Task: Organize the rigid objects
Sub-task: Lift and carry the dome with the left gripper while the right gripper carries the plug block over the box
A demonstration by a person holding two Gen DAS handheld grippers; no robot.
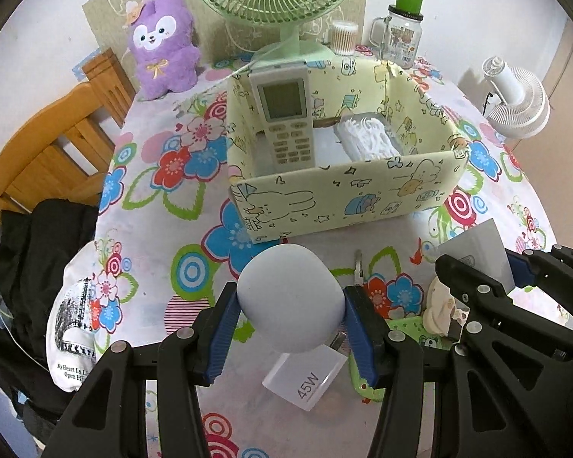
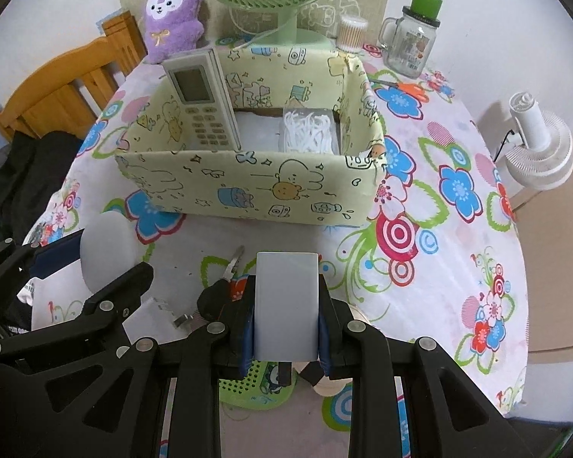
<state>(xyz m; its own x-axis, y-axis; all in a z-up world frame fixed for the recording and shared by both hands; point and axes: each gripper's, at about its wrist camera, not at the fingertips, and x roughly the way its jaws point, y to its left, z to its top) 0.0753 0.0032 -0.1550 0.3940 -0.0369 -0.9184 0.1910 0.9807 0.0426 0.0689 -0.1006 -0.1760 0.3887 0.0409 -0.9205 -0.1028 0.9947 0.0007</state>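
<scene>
Clamped in our left tool [image 1: 290,305], the ball [image 1: 290,297] faces the box [image 1: 347,198] straight ahead; our right tool [image 2: 286,328] grips a block [image 2: 286,305].

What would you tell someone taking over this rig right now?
Left gripper: shut on a round white egg-shaped object.
Right gripper: shut on a flat white rectangular block.
Both are held short of the yellow cartoon-print box.
Done: the remote control and the tray of white floss picks sit in the box.
Left: both held items, the 45W charger and the keys.
</scene>
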